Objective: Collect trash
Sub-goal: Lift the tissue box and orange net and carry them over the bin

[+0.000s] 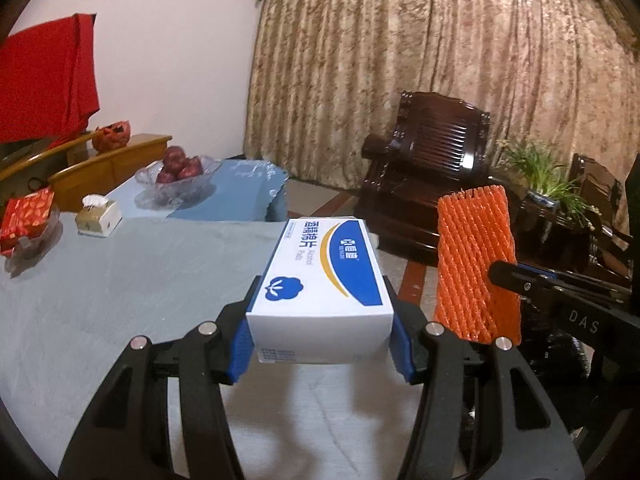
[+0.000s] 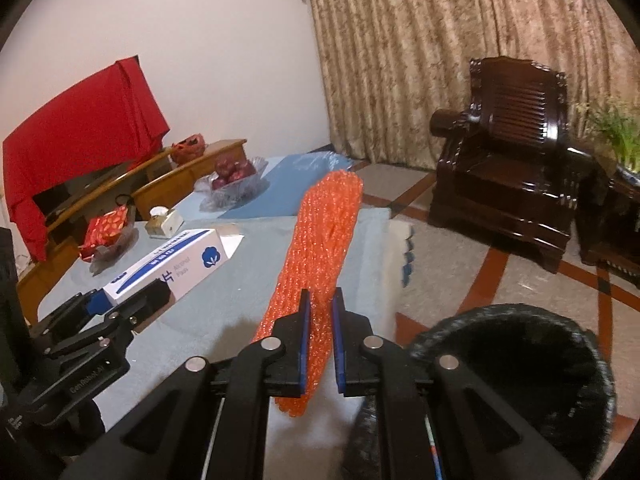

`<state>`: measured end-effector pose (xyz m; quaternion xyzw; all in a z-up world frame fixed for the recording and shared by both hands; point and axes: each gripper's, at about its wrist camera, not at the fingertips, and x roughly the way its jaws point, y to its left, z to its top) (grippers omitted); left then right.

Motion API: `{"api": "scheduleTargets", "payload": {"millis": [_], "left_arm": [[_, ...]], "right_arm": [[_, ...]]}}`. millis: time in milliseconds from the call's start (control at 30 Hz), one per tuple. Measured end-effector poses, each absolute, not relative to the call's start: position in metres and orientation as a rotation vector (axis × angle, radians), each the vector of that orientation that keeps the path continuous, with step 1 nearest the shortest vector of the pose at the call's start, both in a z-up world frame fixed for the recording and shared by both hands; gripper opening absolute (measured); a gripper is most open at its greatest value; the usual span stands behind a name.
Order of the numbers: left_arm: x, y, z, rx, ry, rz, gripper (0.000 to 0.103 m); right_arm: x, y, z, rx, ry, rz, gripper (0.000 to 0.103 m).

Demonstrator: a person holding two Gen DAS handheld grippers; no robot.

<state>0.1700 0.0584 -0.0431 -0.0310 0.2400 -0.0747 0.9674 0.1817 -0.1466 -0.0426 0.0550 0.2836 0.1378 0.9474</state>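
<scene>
The left gripper (image 1: 320, 344) is clamped on the near end of a white and blue cardboard box of alcohol pads (image 1: 324, 276), its blue pads (image 1: 240, 344) pressed to the box's two long sides, and it carries the box clear above the pale blue-grey tablecloth (image 1: 120, 280). The right gripper (image 2: 320, 344) is closed on an orange foam fruit-net sleeve (image 2: 316, 252); the sleeve stands up from the jaws and leans away over the table.

Just beside the right gripper, low and to its right, sits a black-lined round trash bin (image 2: 592, 364). What can be seen of its inside looks dark and empty, though the bottom is not clearly visible.

By these views, both pieces of trash are picked up and neither is dropped yet. The sleeve looks closest to the bin's mouth; the box is further to the left.

Left on the table are a glass bowl of red apples (image 1: 180, 168), a small tissue box (image 1: 98, 216) and a red patterned packet (image 1: 26, 216). Whether any of these counts as trash cannot be told.
</scene>
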Motion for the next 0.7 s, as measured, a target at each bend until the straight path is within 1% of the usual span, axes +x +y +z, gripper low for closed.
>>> {"api": "scheduleTargets", "payload": {"millis": [367, 700], "left_arm": [[0.143, -0.011, -0.028, -0.031, 0.450, -0.274, 0.054], [0.132, -0.073, -0.037, 0.001, 0.469, -0.398, 0.054]], "right_arm": [[0.136, -0.214, -0.021, 0.127, 0.521, 0.158, 0.010], [0.107, -0.268, -0.028, 0.143, 0.522, 0.050, 0.010]]}}
